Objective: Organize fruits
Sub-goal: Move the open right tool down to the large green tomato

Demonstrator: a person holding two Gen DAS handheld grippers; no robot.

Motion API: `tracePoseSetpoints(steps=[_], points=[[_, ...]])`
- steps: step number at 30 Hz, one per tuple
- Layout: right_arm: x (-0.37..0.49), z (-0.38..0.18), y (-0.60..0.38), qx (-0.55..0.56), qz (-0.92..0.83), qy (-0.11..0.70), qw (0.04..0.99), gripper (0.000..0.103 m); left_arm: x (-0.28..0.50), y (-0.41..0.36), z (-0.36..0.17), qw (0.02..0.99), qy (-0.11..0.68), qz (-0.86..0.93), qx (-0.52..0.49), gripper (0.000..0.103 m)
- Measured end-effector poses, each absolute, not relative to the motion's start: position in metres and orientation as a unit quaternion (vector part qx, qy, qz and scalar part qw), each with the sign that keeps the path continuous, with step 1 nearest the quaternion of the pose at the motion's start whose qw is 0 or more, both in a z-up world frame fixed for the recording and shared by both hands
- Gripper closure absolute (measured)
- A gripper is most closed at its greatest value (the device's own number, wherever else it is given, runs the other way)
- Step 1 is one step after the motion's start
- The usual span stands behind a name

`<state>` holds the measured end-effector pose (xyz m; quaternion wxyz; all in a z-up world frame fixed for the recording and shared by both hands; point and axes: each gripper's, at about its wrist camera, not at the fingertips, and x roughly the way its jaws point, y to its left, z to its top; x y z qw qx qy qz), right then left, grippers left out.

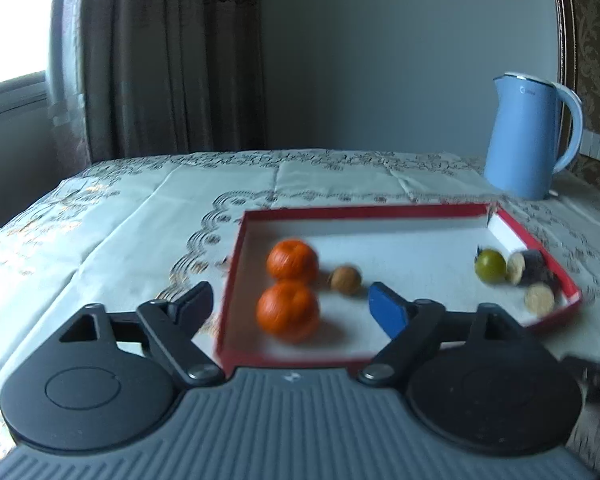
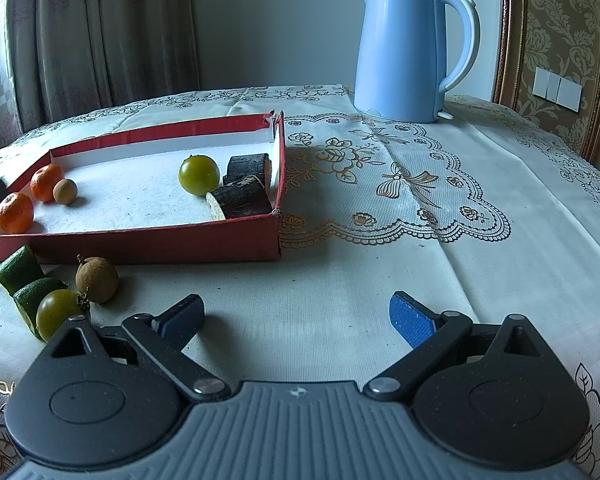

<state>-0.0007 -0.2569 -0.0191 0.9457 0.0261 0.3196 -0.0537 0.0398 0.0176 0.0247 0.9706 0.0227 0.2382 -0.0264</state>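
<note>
A red box (image 1: 432, 210) (image 2: 140, 240) with a white lining holds two oranges (image 1: 288, 314) (image 2: 15, 213), a brown longan (image 1: 345, 279) (image 2: 65, 191), a green fruit (image 1: 491, 265) (image 2: 199, 175) and dark sugarcane pieces (image 1: 534, 264) (image 2: 242, 200). My left gripper (image 1: 292, 300) is open and empty above the box's near left corner, with the nearer orange between its fingers in view. My right gripper (image 2: 296, 316) is open and empty over bare tablecloth in front of the box. A longan (image 2: 97, 279), a green fruit (image 2: 58, 314) and two green cucumber pieces (image 2: 19, 270) lie outside the box to its left.
A blue electric kettle (image 1: 528, 136) (image 2: 404, 52) stands at the back right of the table. An embroidered white tablecloth (image 2: 420, 208) covers the table. Curtains (image 1: 160, 60) hang behind on the left, a wall with switches (image 2: 556, 88) is on the right.
</note>
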Motion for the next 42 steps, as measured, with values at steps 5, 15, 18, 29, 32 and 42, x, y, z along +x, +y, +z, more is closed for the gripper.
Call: tracePoseSetpoints(steps=[5,15,18,29,32,42], points=[[-0.001,-0.019,-0.257,0.026,-0.053,0.32,0.946,0.003,0.021,0.03,0.011,0.968,0.251,-0.011,0.029,0.015],[-0.014,-0.017,-0.251,0.04,-0.032,0.314,0.948,0.003,0.027,0.058,-0.008,0.955,0.297,0.006,-0.027,0.014],[-0.028,-0.009,-0.239,0.046,-0.006,0.299,0.953,0.003,0.033,0.06,-0.014,0.949,0.313,0.008,-0.031,0.014],[-0.046,0.004,-0.185,-0.013,0.052,0.266,0.962,0.008,0.037,0.054,-0.017,0.948,0.318,0.008,-0.01,0.008],[-0.045,0.004,-0.175,-0.026,0.063,0.268,0.961,0.018,0.037,0.053,-0.017,0.947,0.321,0.008,-0.008,0.005],[-0.029,-0.002,-0.162,-0.025,0.086,0.283,0.955,0.046,0.038,0.053,-0.018,0.947,0.322,0.004,-0.008,0.002]])
